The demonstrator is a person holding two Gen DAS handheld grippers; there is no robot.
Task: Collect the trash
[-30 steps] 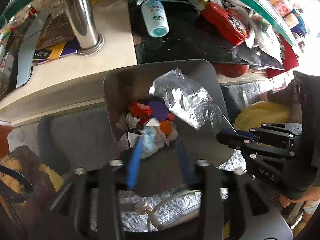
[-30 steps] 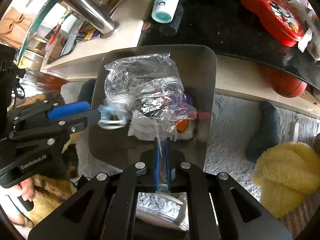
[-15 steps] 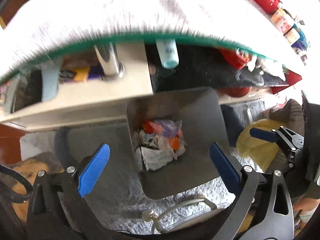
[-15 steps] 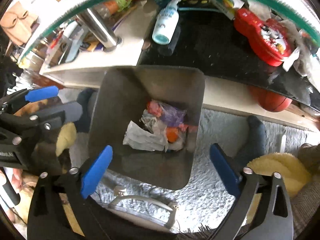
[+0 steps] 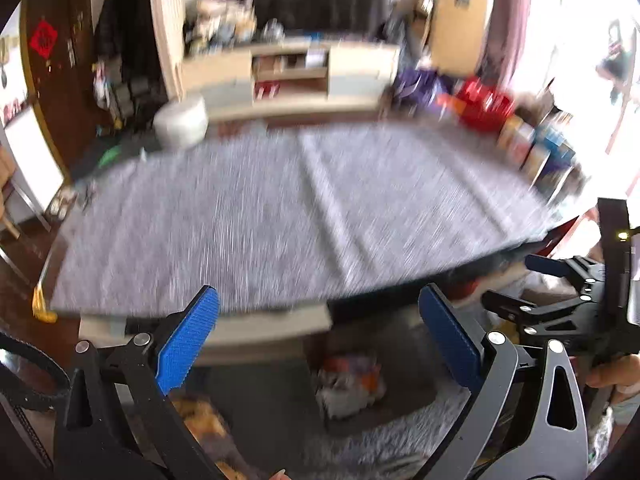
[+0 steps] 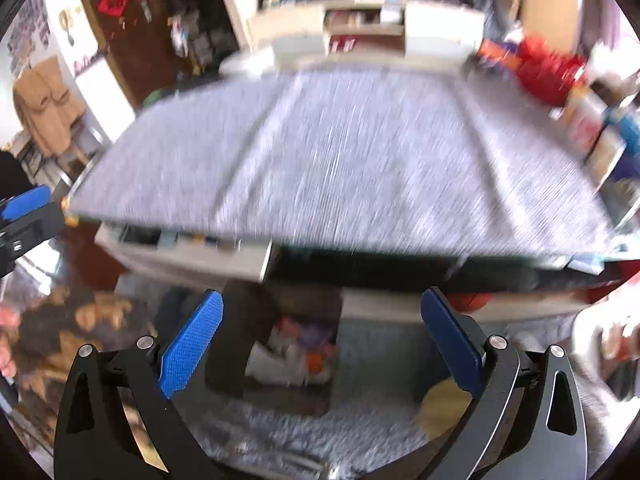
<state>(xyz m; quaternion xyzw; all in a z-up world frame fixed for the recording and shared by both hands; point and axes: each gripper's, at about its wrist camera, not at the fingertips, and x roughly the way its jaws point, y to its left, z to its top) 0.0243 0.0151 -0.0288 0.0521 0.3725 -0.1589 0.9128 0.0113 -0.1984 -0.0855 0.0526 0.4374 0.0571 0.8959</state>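
Hovering left tongs | right tongs spread | bin under table

Grey tabletop, TV cabinet, red boxes

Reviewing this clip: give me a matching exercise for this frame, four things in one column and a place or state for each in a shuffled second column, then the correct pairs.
Things
1. left hand-held gripper
2. trash bin
3. grey table mat
4. red bag

Places or states
A. on the floor below the table edge, with crumpled trash inside
B. far right, beyond the table
C. open, nothing between its blue pads
D. covers the table top, blurred by motion

Pairs: 1-C, 2-A, 3-D, 4-B
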